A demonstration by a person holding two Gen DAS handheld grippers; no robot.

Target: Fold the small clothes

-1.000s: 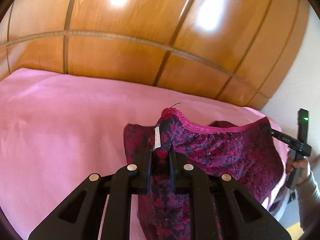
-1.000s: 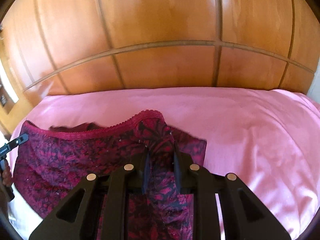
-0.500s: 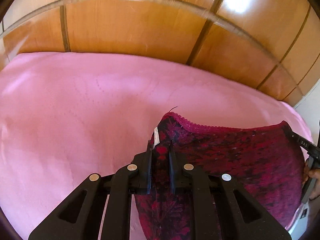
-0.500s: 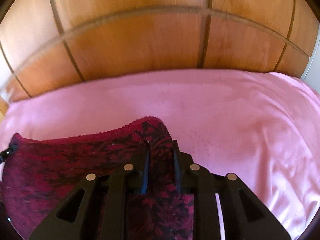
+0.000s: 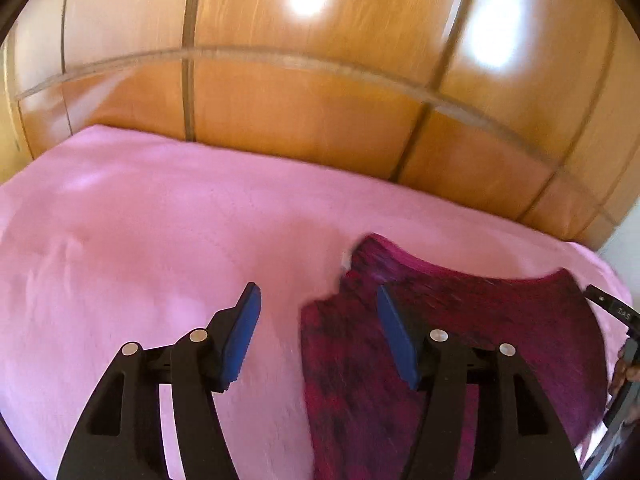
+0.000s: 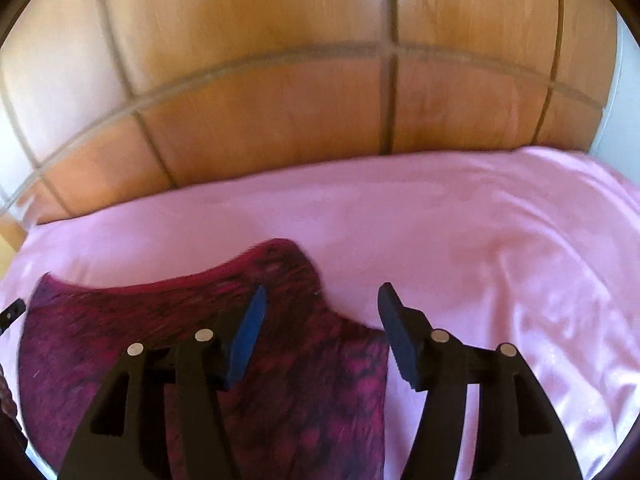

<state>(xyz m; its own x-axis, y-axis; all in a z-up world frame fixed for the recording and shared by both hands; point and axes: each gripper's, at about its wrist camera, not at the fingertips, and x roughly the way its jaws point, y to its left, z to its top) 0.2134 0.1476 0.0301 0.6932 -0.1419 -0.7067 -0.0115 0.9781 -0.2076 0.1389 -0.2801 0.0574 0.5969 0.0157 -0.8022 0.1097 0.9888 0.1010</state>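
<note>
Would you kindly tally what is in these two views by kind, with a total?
Dark red patterned garment: 1
Pink bed sheet: 1
Wooden panelled wall: 1
Black grippers, jaws opening, nothing gripped: 2, left gripper, right gripper
Total: 5

Bright daylight, glare on the wooden panels (image 5: 320, 12), motion blur, fisheye-bent edges.

Your garment (image 5: 460, 320) is a small dark-magenta piece with a blackish floral print and a plain magenta waistband; it lies flat on the pink bedsheet (image 5: 160, 240), waistband edge away from you, curving between two raised corners; blurred.
</note>
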